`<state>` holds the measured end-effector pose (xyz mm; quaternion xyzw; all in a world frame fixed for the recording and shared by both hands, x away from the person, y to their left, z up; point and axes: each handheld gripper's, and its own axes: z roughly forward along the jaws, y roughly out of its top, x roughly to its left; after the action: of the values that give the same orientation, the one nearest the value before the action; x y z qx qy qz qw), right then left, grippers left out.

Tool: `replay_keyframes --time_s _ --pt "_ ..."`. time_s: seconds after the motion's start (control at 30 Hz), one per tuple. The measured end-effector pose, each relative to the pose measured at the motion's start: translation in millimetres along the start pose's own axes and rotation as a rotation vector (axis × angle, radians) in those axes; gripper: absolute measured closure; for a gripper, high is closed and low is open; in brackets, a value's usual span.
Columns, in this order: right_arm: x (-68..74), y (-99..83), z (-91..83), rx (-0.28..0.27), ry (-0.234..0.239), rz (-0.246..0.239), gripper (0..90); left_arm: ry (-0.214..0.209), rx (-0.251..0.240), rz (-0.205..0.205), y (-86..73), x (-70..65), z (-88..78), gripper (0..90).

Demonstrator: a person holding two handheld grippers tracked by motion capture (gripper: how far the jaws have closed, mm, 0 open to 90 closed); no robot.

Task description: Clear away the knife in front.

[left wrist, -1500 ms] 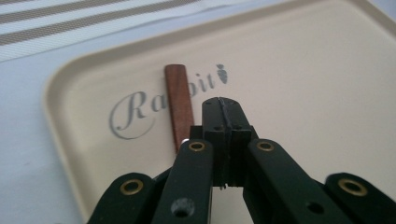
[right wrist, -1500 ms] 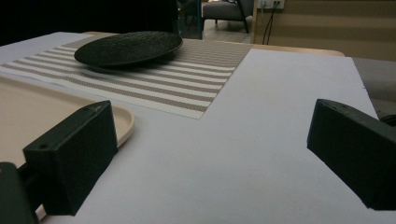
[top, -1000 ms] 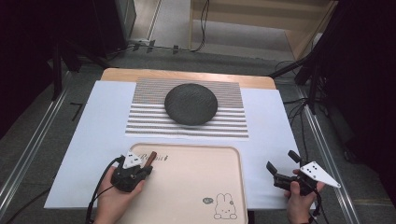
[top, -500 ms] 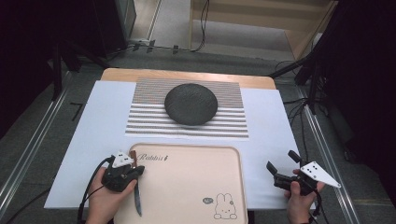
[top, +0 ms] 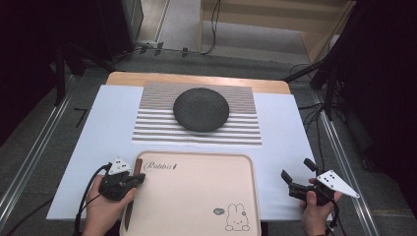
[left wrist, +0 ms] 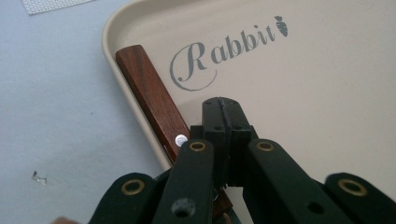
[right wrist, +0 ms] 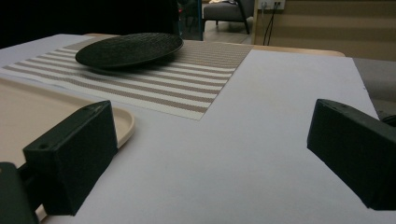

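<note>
Knife: a knife with a reddish-brown wooden handle [left wrist: 152,100] and a silver rivet lies along the left inner edge of the tray, handle toward the far side, blade toward the near side.
Tray: a beige rounded rectangular plastic tray [top: 196,196] printed with "Rabbit" and a small rabbit drawing sits at the near middle of the counter.
Left tool: the left tool [top: 135,178] rests over the tray's left rim, just right of the knife's middle; in the left gripper view its jaws are pressed together, tips on the tray floor beside the handle, with nothing seen between them.
Right tool: the right tool [top: 297,174] sits right of the tray, well apart from the knife, jaws spread wide and empty above the white sheet.
Surroundings: a white sheet [top: 285,132] covers the wooden counter [top: 196,78]; a striped beige-and-white woven placemat [top: 196,132] lies beyond the tray, bearing a round dark textured plate [top: 201,109].
</note>
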<state>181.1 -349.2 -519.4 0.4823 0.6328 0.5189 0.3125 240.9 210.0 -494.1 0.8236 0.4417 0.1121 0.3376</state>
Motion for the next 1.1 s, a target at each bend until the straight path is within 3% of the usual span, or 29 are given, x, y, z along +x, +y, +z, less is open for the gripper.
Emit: replay_keyframes --time_s 0.07,0.13,0.17,0.3,0.4,0.43,0.5,0.53,0.7,1.1 --pt "0.3 0.0 0.1 0.001 0.000 0.000 0.6 -0.010 -0.008 0.009 -0.8 0.2 0.2 89.2" --pt "0.3 0.1 0.3 0.000 0.000 -0.003 0.5 -0.064 -0.023 0.019 -1.5 0.8 0.6 84.2" --pt "0.4 0.1 0.2 0.002 0.000 0.000 0.5 -0.082 -0.026 0.022 -1.3 0.6 0.9 75.2" --pt "0.3 0.1 0.3 0.001 0.000 0.000 0.5 -0.124 -0.106 0.056 1.5 -3.4 -3.4 54.6" --pt "0.4 0.1 0.3 0.001 0.000 -0.002 0.5 -0.112 -0.166 0.075 3.4 -7.8 -8.0 31.4" --pt "0.5 0.1 0.2 0.002 0.000 -0.002 0.5 -0.095 -0.177 0.072 4.0 -8.8 -8.9 21.6" --pt "0.3 0.1 0.3 0.001 0.000 -0.004 0.5 -0.101 -0.192 0.080 4.4 -8.8 -10.3 3.4" --pt "0.4 0.1 0.2 0.001 0.001 -0.002 0.5 -0.107 -0.207 0.080 4.1 -8.0 -12.0 0.0" --pt "0.4 0.0 0.1 0.001 0.001 -0.002 0.6 -0.115 -0.277 0.068 2.9 -1.7 -20.3 0.0" --pt "0.3 0.1 0.2 0.001 0.001 -0.002 0.6 -0.057 -0.309 0.059 0.4 13.5 -29.1 0.0"
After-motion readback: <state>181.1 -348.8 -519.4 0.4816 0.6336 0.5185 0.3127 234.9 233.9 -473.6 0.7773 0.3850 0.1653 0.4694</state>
